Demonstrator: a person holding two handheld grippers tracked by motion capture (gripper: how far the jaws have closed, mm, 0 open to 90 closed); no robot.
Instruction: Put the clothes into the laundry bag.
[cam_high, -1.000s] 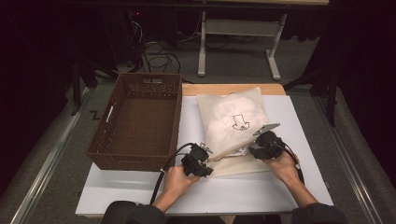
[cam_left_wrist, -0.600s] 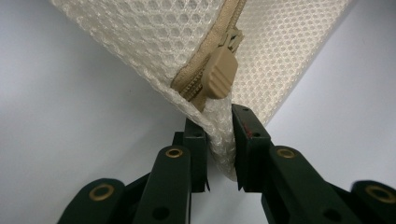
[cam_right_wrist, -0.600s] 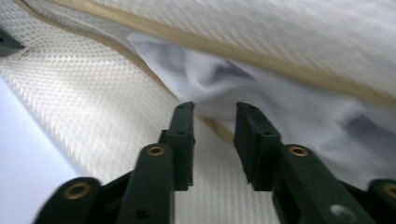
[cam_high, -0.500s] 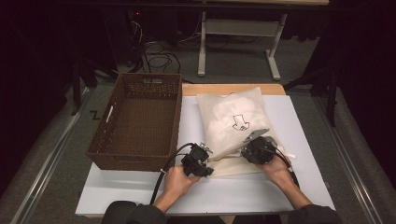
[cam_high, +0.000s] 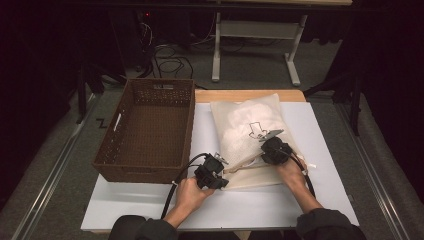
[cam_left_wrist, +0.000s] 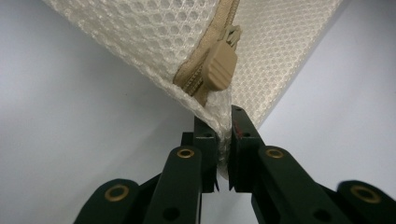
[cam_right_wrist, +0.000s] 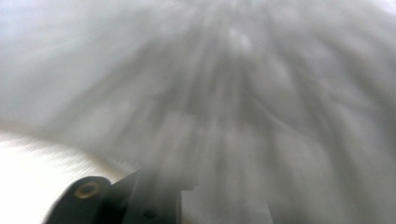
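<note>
Mesh bag (cam_high: 250, 145) corner beside zipper pull (cam_left_wrist: 219, 70): your left gripper (cam_left_wrist: 223, 154) pinched it; right gripper's (cam_high: 274, 150) jaws unreadable; you needed steady tension

Dark lab: floor cables (cam_high: 170, 62), rails (cam_high: 50, 170)
</note>
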